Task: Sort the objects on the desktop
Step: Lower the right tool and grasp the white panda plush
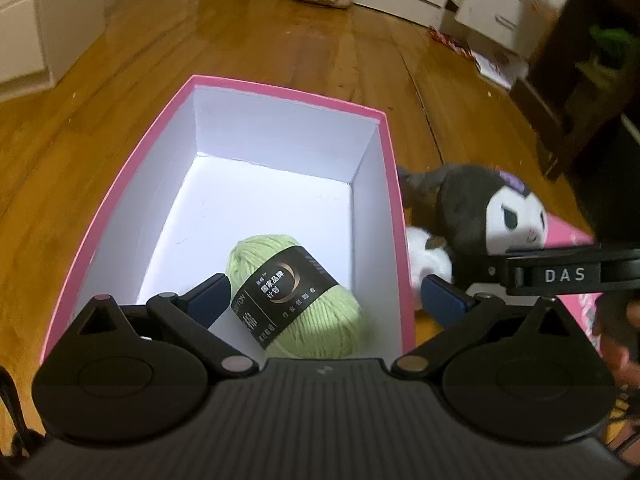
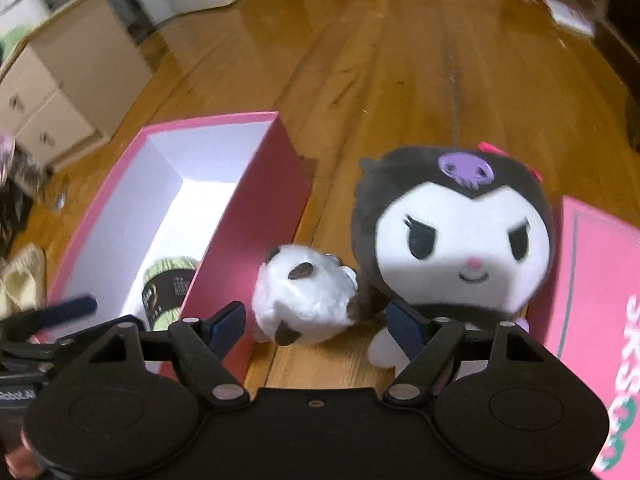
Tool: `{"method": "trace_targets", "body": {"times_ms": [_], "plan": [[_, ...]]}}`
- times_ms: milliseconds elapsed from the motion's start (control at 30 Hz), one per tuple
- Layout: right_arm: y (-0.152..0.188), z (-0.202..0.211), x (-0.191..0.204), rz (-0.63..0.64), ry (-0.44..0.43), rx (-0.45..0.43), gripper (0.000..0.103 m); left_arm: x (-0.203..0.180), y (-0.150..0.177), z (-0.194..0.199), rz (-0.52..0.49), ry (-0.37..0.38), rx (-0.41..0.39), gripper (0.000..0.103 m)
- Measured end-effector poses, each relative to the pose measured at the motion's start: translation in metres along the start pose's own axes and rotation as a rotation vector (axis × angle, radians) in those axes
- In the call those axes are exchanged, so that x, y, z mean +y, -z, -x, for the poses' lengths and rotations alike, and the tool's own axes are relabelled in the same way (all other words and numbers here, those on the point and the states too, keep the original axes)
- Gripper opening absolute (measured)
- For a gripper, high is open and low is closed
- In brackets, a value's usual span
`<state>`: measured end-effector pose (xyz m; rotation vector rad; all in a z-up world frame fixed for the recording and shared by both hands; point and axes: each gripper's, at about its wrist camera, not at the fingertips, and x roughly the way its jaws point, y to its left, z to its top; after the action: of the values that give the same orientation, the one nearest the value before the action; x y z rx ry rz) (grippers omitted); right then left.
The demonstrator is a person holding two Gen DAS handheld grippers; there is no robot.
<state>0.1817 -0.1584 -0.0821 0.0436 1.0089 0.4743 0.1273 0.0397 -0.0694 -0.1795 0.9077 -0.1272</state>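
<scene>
The risk is the right gripper [image 2: 316, 326] snagging the big dark-hooded plush [image 2: 460, 232] at two o'clock while closing on the small white plush [image 2: 306, 294], since the two touch. Its tongs stand wide apart, holding nothing, the white plush just ahead at twelve. The left gripper [image 1: 326, 298] hangs open and empty over the pink box [image 1: 384, 120], green yarn [image 1: 296, 292] inside it

Both wrist views angled down, close over floor — sharing pink box [image 1: 384, 168], plush toys [image 2: 460, 232]
</scene>
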Motion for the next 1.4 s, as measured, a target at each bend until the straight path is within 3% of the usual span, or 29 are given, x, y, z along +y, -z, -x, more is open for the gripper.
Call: {"method": "trace_targets", "body": {"times_ms": [67,200,367,633,833,1067,1400], "plan": [[0.002,-0.001,0.007,0.072,0.038,-0.021,0.082,0.004,0.002,-0.003,0.021,0.002,0.019,0.103],[0.006,-0.01,0.017,0.175,0.044,-0.049,0.067,0.018,0.004,-0.009,0.089,0.005,0.046,0.103],[0.002,-0.026,0.023,0.212,0.02,-0.053,0.062,0.028,0.004,-0.009,0.126,-0.004,0.044,0.103],[-0.004,-0.053,0.018,0.175,-0.011,0.01,0.062,0.029,0.006,-0.013,0.162,0.027,0.061,0.103],[-0.008,-0.061,0.014,0.145,-0.03,0.024,0.07,0.029,0.007,-0.017,0.164,0.021,0.072,0.103],[0.002,-0.068,0.029,0.272,0.028,0.059,0.076,0.027,0.009,-0.02,0.163,0.016,0.087,0.103],[0.014,-0.075,0.038,0.329,0.108,0.029,0.08,0.026,0.011,-0.018,0.164,0.009,0.087,0.103]]}}
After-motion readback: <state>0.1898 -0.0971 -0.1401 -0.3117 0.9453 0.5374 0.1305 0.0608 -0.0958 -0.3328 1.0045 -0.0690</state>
